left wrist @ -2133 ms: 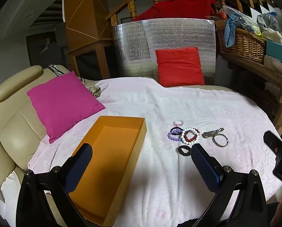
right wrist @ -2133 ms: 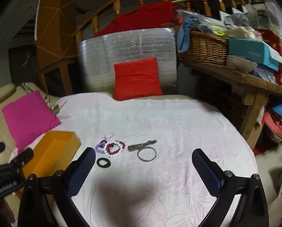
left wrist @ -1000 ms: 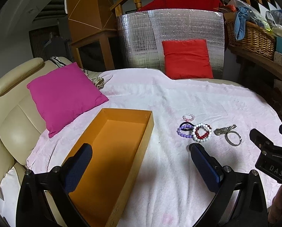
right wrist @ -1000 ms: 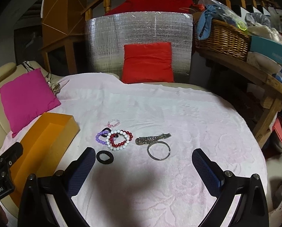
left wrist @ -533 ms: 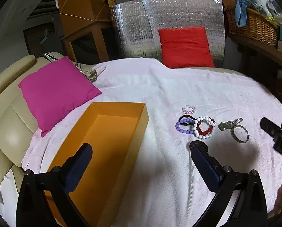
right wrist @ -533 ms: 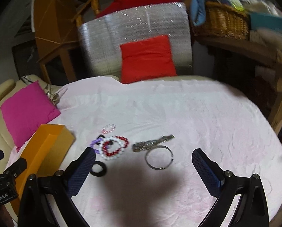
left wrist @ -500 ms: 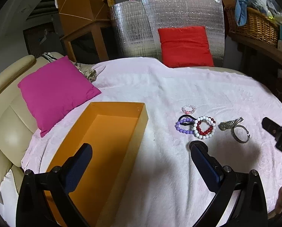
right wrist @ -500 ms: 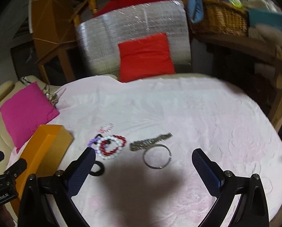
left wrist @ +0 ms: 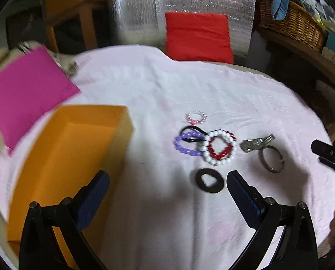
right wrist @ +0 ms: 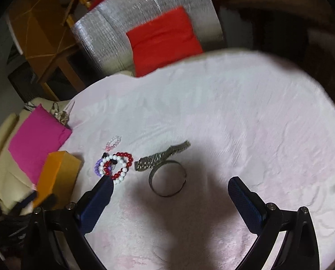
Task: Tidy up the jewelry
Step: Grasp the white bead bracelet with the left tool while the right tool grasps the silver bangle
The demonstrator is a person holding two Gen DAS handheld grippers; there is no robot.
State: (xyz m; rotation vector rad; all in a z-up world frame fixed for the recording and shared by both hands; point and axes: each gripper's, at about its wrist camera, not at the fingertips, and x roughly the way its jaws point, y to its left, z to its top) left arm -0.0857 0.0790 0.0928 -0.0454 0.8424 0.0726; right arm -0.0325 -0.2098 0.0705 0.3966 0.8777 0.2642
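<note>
1. While both sets of fingers stand wide apart with nothing between them, the left gripper [left wrist: 167,182] hangs over the pale pink cloth [left wrist: 158,220] with a black ring [left wrist: 209,180] just ahead of its right finger, at about 1 o'clock in its view.
2. The right gripper [right wrist: 170,187] hangs over the same cloth, and a metal bangle [right wrist: 168,178] lies at 12 o'clock between its fingertips, just beyond them.
3. An open orange box [left wrist: 61,164] sits at 10 o'clock of the left gripper, its near end beside the left finger.
4. Farther on, a red and white bead bracelet [left wrist: 220,147] overlaps a purple bead bracelet [left wrist: 185,145] and a black hair tie [left wrist: 191,132]; a metal watch band [left wrist: 256,142] touches the bangle at 2 o'clock.
5. A small pink bracelet [left wrist: 196,116] lies just beyond this cluster.
6. A pink cushion [left wrist: 25,92] rests at 10 o'clock, a red cushion [left wrist: 197,37] at 12 o'clock against a silver sheet [left wrist: 185,2], and a wicker basket [left wrist: 293,25] at 2 o'clock.
</note>
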